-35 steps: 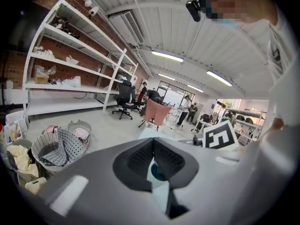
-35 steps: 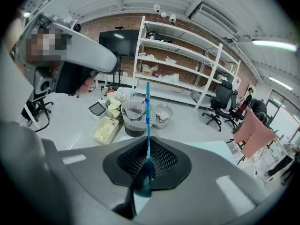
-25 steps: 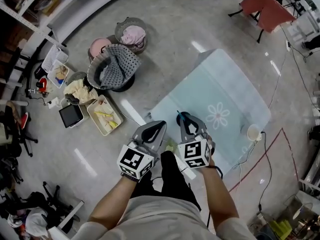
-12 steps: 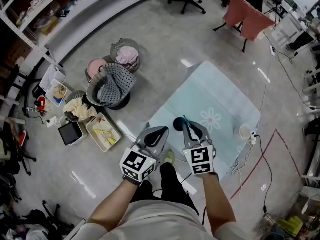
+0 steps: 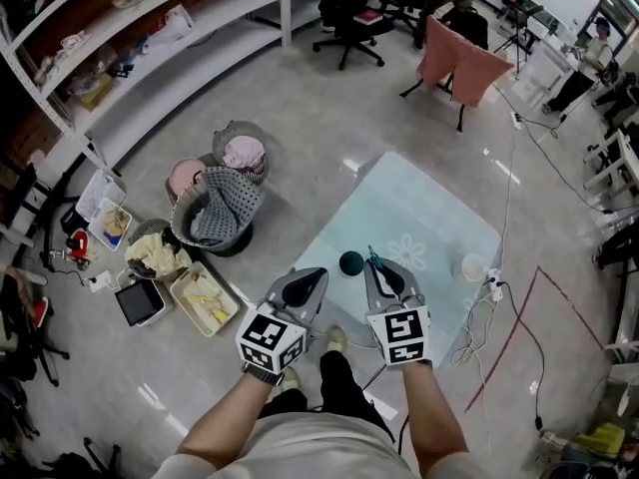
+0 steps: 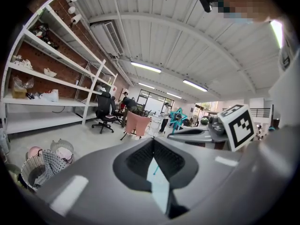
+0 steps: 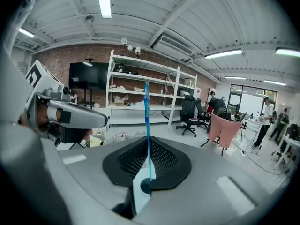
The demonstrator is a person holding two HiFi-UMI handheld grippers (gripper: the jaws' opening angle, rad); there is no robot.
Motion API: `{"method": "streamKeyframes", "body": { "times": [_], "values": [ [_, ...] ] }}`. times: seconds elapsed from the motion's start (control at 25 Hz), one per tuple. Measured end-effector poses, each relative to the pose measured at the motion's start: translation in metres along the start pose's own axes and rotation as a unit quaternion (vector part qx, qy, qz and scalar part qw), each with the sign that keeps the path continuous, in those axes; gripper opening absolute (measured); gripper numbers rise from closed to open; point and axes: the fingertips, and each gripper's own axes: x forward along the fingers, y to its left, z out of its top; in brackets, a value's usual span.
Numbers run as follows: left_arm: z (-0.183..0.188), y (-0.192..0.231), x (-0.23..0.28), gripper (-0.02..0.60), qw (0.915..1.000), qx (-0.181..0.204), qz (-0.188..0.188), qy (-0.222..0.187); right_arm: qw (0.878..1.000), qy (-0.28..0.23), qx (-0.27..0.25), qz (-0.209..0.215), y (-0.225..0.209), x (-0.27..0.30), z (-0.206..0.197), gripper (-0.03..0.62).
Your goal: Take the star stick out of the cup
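Note:
My right gripper [image 5: 373,267] is shut on a thin teal star stick [image 5: 372,256], held up above the pale glass table [image 5: 429,208]. In the right gripper view the stick [image 7: 146,125] rises straight up from between the jaws. Its star [image 6: 178,117] shows in the left gripper view beyond the right gripper's marker cube [image 6: 237,125]. A dark green round cup [image 5: 350,262] stands on the table just left of the right gripper's tips, apart from the stick. My left gripper [image 5: 316,274] is beside it, shut with nothing in it [image 6: 153,142].
A white cup [image 5: 472,266] stands near the table's right edge by a cable and power strip [image 5: 491,289]. Laundry baskets [image 5: 215,213] and trays [image 5: 205,297] lie on the floor to the left. Shelving [image 5: 150,38] runs along the back left. A cloth-draped chair [image 5: 454,63] stands behind the table.
The head view has drawn back and shows more of the room. The dark cup, earlier partly behind the right gripper's tips, now stands in plain sight left of them. Both grippers stay shut.

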Motion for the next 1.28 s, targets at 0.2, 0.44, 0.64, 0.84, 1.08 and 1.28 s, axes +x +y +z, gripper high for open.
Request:
{"method": "streamKeyframes", "body": {
  "times": [0.2,0.44,0.64,0.84,1.08,1.28],
  "values": [
    [0.011,-0.01,-0.016,0.005,0.9999,0.006,-0.009,0.0,1.0,-0.027,0.01,-0.013,0.004,-0.024,0.026,0.026],
    [0.03,-0.022,-0.032,0.005,0.9994,0.017,-0.027,-0.012,0.998,-0.056,0.012,-0.024,0.013,-0.048,0.055,0.026],
    [0.046,-0.034,-0.045,0.005,0.9988,0.028,-0.036,-0.02,0.996,-0.079,0.011,-0.034,0.019,-0.071,0.078,0.026],
    [0.067,-0.041,-0.062,0.005,0.9975,0.043,-0.042,-0.037,0.994,-0.1,0.014,-0.038,0.032,-0.089,0.096,0.026],
    [0.094,-0.045,-0.081,0.005,0.9958,0.059,-0.045,-0.054,0.991,-0.124,0.027,-0.043,0.041,-0.108,0.113,0.026],
    [0.108,-0.049,-0.093,0.005,0.9946,0.071,-0.052,-0.055,0.988,-0.147,0.035,-0.043,0.048,-0.122,0.129,0.026]
  ]
}}
